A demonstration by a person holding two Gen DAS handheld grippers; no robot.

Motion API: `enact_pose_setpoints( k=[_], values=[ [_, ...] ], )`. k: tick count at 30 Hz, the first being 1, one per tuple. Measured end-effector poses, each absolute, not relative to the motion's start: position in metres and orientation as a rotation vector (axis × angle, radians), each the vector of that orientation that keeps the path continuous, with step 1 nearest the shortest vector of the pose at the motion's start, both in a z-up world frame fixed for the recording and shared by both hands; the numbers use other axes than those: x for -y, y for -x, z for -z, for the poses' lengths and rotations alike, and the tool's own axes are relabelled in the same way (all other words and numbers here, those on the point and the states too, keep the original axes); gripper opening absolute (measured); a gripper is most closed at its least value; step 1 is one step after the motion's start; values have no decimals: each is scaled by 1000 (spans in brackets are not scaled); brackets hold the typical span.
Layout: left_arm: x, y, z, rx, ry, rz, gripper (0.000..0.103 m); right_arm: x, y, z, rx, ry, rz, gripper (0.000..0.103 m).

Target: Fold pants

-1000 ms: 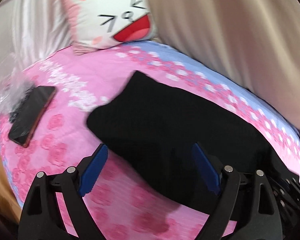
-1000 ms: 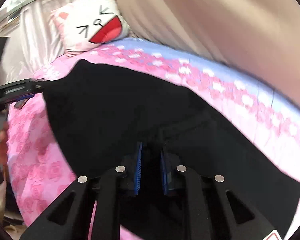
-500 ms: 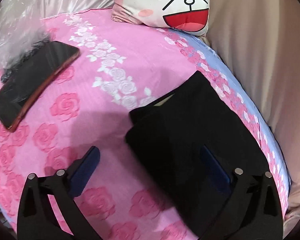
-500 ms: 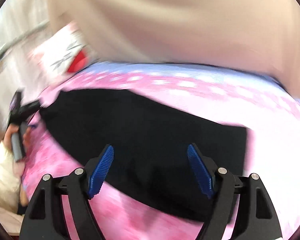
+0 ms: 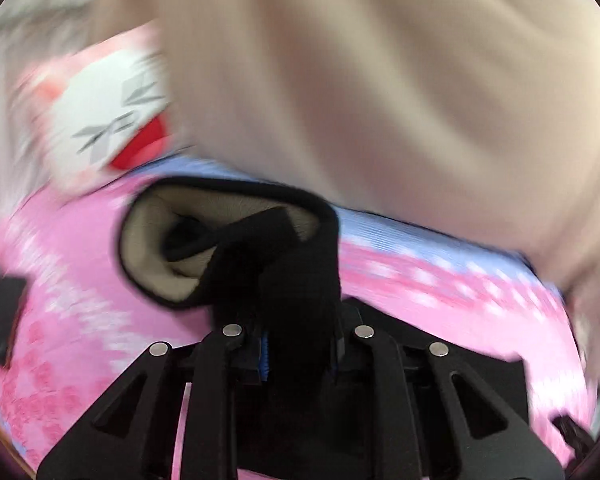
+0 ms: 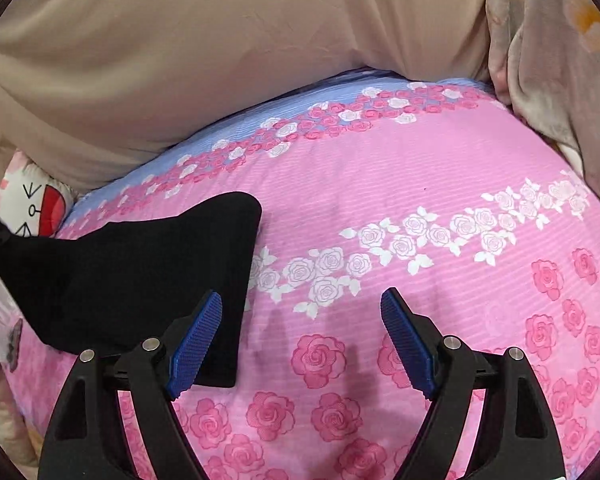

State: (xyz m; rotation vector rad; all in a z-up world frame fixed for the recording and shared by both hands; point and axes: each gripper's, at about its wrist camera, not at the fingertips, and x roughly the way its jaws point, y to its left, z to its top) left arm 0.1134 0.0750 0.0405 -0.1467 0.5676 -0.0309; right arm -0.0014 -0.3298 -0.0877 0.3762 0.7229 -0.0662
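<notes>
The pants [image 6: 132, 276] were found on the pink bedspread [image 6: 420, 184], already folded to a narrow black block at the left, one end lifted and its pale lining shown. A last fold was judged to be left. The left gripper [image 5: 300, 350] was clamped on that raised end, tilted downward. The right gripper [image 6: 302, 340] was held low over bare spread, jaws opening with nothing between them, the near-left pad overlapping the pants' right edge.

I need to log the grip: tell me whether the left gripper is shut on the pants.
Shut on them: the left gripper pinches a bunched black pants end.
</notes>
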Motion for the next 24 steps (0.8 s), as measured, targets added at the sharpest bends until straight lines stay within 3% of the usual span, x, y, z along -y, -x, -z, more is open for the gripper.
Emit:
enact_pose_setpoints(
  k=[3,5,8,10,12,14,16,24],
  values=[
    [-4,-118,-14,-661,54,144,22,330,0,97,-733,-389,39,80],
    [26,-127,16,-757,5,183,29,332,1,103,-746,-400,24,80],
    [44,-140,62,-863,-39,132,29,334,2,107,-763,-398,18,80],
    [41,-136,65,-864,-26,132,29,335,5,104,-755,-399,10,80],
    [36,-128,54,-846,-13,148,36,330,3,96,-741,-402,-16,80],
    [28,-113,38,-825,25,197,78,320,-3,85,-721,-393,-59,80],
    [18,-94,21,-754,56,182,97,298,-16,69,-696,-366,-156,81],
    [-55,-79,4,-689,32,9,98,200,-101,67,-818,-356,-455,85]
  ],
)
